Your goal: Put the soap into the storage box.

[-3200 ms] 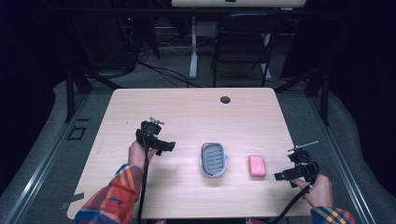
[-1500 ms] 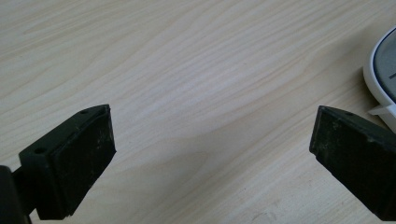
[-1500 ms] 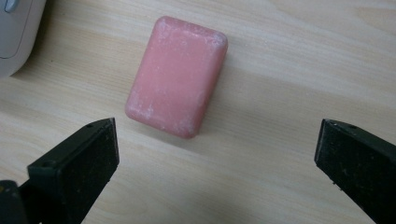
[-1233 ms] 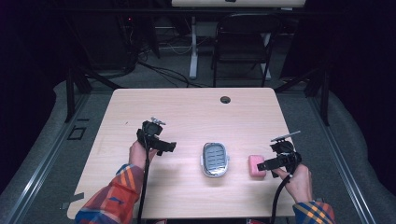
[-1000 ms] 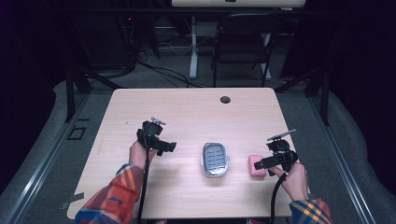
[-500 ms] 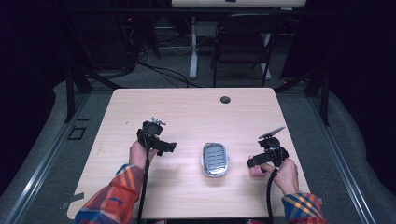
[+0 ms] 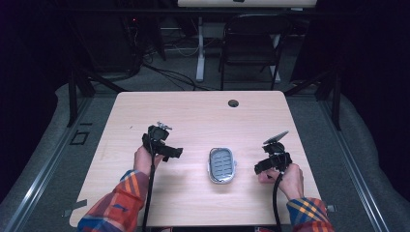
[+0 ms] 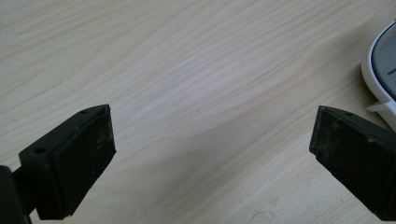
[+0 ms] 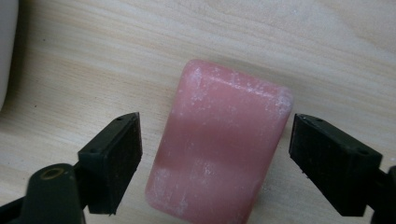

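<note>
Now the right gripper (image 9: 212, 154) stands over the pink soap bar (image 9: 219, 144), which lies flat on the counter (image 9: 327, 42) between its jaws. These jaws have just been closing, but a gap remains on each side, so they do not pinch the bar yet. To do it well, I think the jaws should meet the two long sides evenly and squeeze gently, because soap slips. The right hand (image 7: 285, 176) points the gripper steeply down at the counter. The left gripper (image 8: 210, 154) hovers with jaws spread wide and nothing between them, the soap dish (image 8: 380, 60) beyond its right jaw.
</note>
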